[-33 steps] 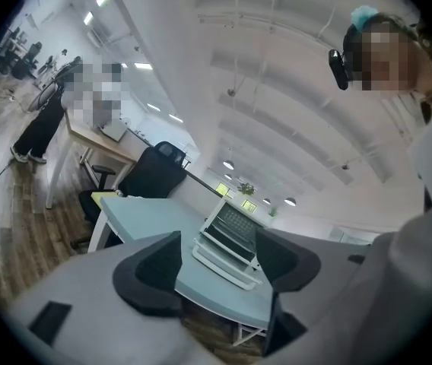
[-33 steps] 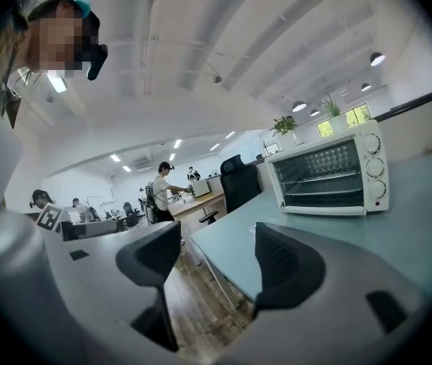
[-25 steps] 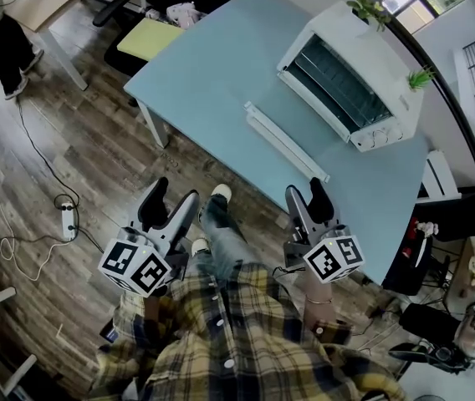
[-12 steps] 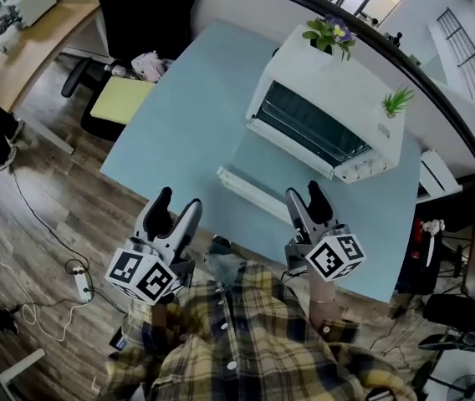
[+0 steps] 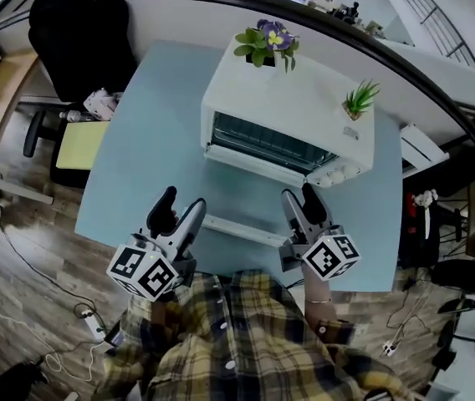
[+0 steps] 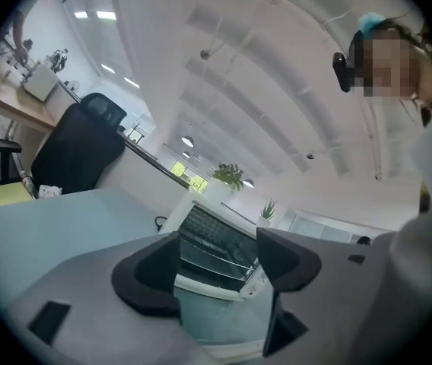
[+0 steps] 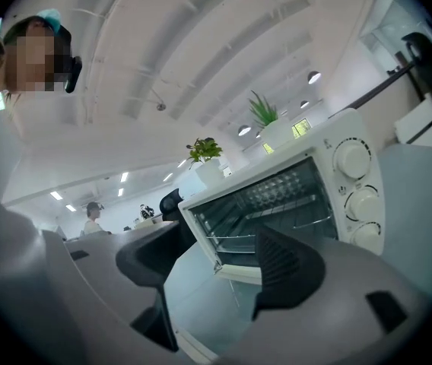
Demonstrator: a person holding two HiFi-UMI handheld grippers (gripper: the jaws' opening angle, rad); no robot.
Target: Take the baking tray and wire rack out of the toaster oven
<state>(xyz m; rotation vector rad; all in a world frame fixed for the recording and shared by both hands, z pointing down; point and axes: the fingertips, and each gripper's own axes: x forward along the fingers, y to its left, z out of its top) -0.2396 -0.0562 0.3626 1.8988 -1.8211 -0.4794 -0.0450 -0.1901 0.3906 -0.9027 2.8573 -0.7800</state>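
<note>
Left gripper (image 5: pixel 181 200) and right gripper (image 5: pixel 299 194), both wide and empty, now face the oven (image 5: pixel 288 111) squarely and closer than before, at its open door (image 5: pixel 246 229); the rack (image 7: pixel 292 195) waits inside, ready for reaching.

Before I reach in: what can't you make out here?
- Baking tray: not made out anywhere.
- Head view: the toaster oven's own top hides most of its cavity.
- Right gripper view: rack wires show, but the right gripper's jaws cover the cavity's lower corners.
- Left gripper view: cavity dark and small.
- Knobs: markings too small.
</note>
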